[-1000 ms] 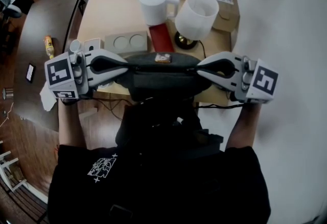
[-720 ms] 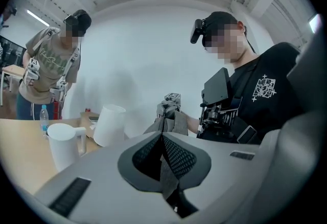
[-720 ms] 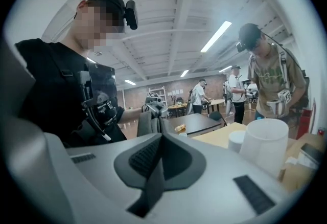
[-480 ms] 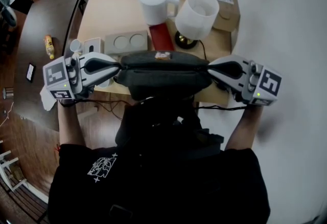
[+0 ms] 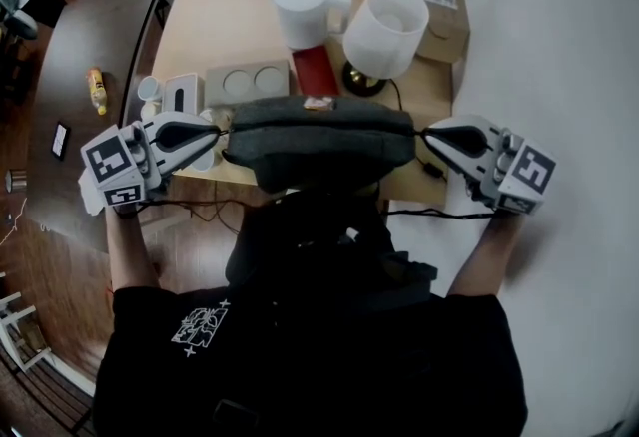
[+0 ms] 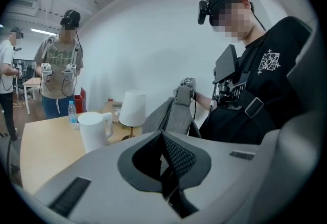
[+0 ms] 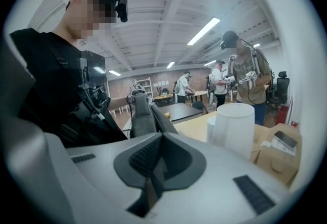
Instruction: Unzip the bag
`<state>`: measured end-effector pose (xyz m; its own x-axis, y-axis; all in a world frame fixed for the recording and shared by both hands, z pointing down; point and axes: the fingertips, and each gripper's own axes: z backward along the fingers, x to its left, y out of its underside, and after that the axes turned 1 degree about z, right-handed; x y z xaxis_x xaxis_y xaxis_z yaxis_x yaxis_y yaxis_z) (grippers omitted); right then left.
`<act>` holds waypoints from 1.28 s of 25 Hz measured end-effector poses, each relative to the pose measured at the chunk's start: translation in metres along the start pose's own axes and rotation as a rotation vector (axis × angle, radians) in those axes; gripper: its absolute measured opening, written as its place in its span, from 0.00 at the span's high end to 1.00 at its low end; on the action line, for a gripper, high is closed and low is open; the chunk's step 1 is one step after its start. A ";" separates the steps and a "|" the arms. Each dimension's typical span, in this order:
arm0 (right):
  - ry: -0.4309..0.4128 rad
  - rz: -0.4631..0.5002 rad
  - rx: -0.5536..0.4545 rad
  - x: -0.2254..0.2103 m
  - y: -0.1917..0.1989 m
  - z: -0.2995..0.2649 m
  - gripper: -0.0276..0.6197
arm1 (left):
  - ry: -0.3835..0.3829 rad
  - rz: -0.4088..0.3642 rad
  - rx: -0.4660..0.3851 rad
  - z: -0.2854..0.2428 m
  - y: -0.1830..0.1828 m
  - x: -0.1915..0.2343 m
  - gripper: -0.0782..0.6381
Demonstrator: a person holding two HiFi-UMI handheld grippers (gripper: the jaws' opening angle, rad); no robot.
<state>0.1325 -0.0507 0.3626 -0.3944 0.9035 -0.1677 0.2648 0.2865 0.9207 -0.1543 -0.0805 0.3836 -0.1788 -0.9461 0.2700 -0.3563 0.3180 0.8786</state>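
Just one bag [image 5: 318, 141] — left gripper [image 5: 222, 131], right gripper [image 5: 422, 134] pinch its ends.

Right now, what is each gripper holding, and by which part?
The gray bag, stretched between them. The left gripper pinches a dark tab at its left end, the right gripper its right end.

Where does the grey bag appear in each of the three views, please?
Head view: grey bag, centre.
Left gripper view: grey bag, centre, beyond the jaws.
Right gripper view: grey bag, left of centre, beyond the jaws.
Shared landmark: the white lampshade.
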 end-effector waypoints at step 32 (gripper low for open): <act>0.068 -0.211 0.075 -0.021 0.086 0.013 0.93 | -0.040 0.260 -0.043 -0.005 0.093 0.031 0.89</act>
<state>0.1752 -0.0410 0.4410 -0.5054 0.7982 -0.3277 0.2337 0.4922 0.8385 -0.1888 -0.0810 0.4752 -0.2961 -0.8292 0.4740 -0.2543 0.5468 0.7977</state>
